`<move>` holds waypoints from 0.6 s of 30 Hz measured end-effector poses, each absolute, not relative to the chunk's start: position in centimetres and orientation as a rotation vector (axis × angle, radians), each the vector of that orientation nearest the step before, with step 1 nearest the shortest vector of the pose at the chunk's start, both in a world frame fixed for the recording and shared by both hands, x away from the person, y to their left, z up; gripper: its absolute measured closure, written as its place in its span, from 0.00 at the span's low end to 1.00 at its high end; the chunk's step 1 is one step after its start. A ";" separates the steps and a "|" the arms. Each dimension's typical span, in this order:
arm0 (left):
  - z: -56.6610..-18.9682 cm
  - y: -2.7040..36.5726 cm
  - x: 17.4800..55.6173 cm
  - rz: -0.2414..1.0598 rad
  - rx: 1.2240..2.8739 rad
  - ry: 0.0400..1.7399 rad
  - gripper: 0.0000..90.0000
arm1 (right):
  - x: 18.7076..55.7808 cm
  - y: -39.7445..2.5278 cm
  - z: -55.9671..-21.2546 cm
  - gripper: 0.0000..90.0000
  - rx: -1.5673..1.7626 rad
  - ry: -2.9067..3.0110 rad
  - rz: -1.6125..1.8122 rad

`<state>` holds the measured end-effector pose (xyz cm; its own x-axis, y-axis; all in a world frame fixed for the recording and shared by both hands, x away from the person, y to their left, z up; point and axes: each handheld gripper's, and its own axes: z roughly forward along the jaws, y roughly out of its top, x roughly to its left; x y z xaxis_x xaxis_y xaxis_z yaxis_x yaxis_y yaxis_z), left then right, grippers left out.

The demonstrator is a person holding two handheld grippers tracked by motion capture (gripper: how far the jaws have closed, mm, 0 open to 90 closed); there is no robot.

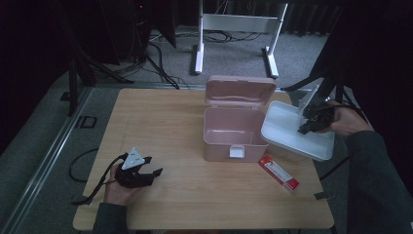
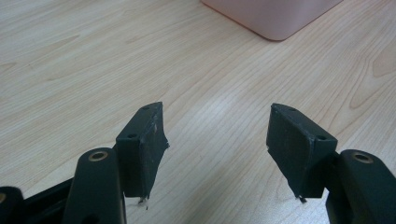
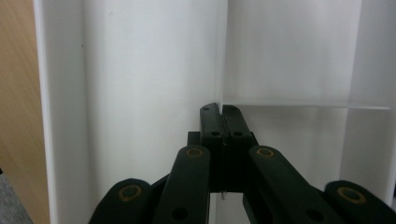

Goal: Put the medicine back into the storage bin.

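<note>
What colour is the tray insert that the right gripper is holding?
White; the tray insert, pinched by the right gripper, shows best in the high view.

Open box [image 1: 235, 134] mid-table; tray [image 1: 287, 134] at its right; small carton [image 1: 278, 173] before both.

Pale pink box [image 1: 234, 132], lid open, on light wood-grain table [image 1: 165, 126]. White tray [image 1: 292, 131] just right of box; black right gripper [image 1: 311, 123] w/ jaws pressed together inside it. Red & white small carton [image 1: 278, 173] in front-right of box. Black left gripper [image 1: 146, 171], grey plate on top, well left of box.
</note>
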<state>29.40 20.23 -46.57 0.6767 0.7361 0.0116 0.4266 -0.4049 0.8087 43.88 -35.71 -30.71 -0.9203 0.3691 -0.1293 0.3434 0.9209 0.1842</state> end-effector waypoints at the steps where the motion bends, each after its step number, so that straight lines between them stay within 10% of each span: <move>1: -46.6 20.2 29.4 0.470 2.053 0.895 0.41 | 43.9 -36.2 -30.8 1.00 0.576 2.912 0.233; 18: -46.6 20.1 29.4 0.465 2.057 0.894 0.41 | 45.8 -39.0 -35.8 1.00 0.954 2.790 0.138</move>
<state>29.42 20.14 -46.61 0.6790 0.7341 0.0092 0.4289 -0.4068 0.8065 45.82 -39.00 -35.76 -0.7749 0.6144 -0.1481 0.5968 0.7885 0.1486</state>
